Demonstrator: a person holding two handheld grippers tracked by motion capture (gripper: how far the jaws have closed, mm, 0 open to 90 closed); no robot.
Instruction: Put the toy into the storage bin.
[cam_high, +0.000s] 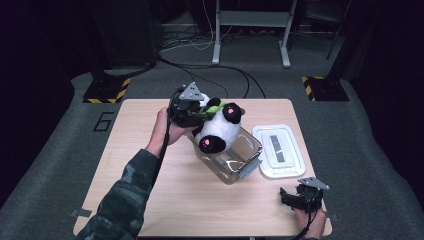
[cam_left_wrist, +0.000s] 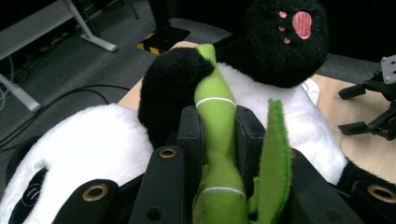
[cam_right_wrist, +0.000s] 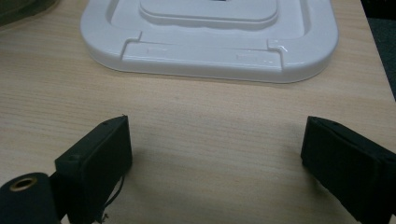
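Because the left gripper (cam_left_wrist: 219, 140) had clamped only the green bamboo stalk (cam_left_wrist: 215, 116), the panda (cam_high: 216, 131) dangled over the clear box (cam_high: 231, 159) mid-table — it could swing, catch the rim and tip out. The right gripper (cam_right_wrist: 215, 158) idled wide open, empty, near the table's (cam_high: 150, 150) front right corner.

Lab or test cell, not a home: dark room, grey carpet floor (cam_high: 45, 165), lone wooden tabletop (cam_high: 200, 200) in the middle. Black stand bases with yellow-black hazard tape (cam_high: 106, 92) flank it, loose cables (cam_high: 210, 70) run across the floor, metal desk legs (cam_high: 217, 35) behind. Number 6 (cam_high: 103, 121) marked on the floor beside the tabletop, like a numbered station.
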